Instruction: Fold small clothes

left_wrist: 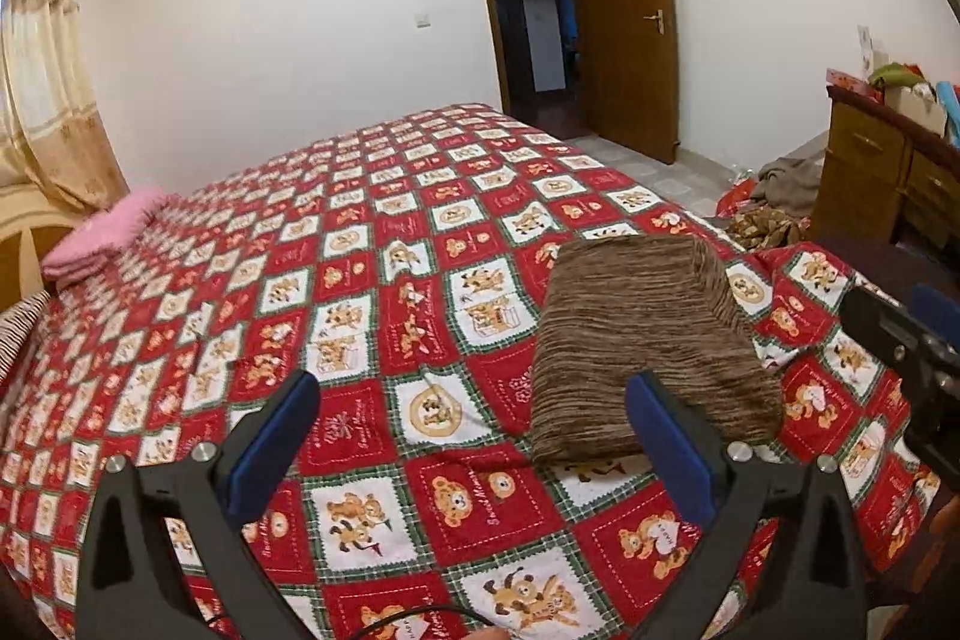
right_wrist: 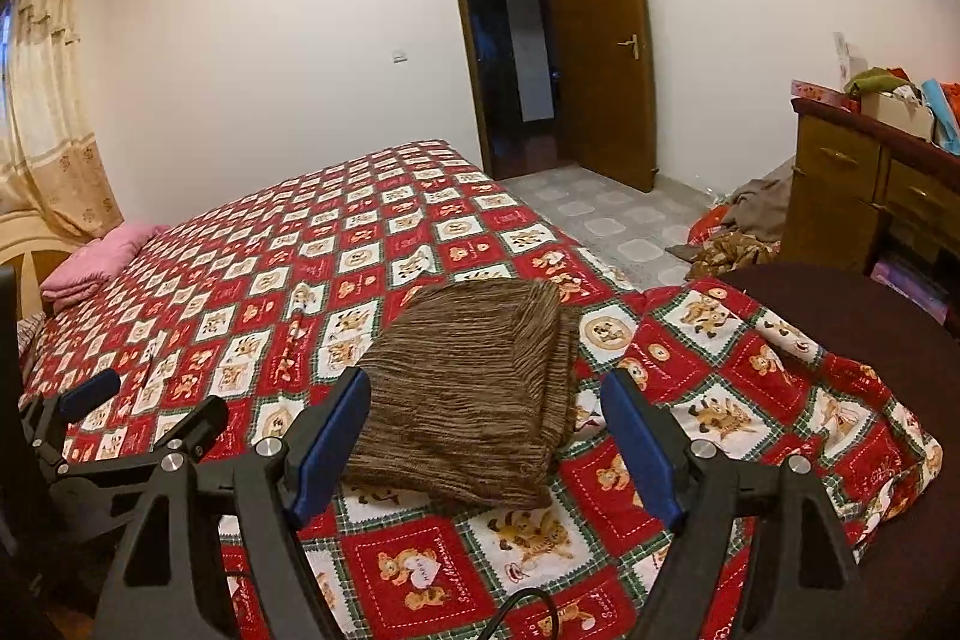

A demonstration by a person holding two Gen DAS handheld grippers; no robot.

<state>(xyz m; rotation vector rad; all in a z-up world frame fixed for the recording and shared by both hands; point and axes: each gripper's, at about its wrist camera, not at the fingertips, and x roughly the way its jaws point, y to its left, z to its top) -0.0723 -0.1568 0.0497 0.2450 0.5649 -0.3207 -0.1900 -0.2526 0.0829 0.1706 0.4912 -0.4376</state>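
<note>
Item: left tool [left_wrist: 474, 436], fingers spread wide and gripping nothing, hovered above the bed [left_wrist: 360, 280]; the folded brown garment [left_wrist: 648, 340] lay just beside its right finger. Right tool [right_wrist: 486, 430], likewise spread and unladen, framed the same garment ahead between its fingers. Recommended handling (judged): pinch near corners together, lift evenly, keep layers aligned.

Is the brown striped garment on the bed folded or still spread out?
Folded: the brown garment lies as a compact rectangle with stacked layers along its right edge, on the bedspread.
</note>
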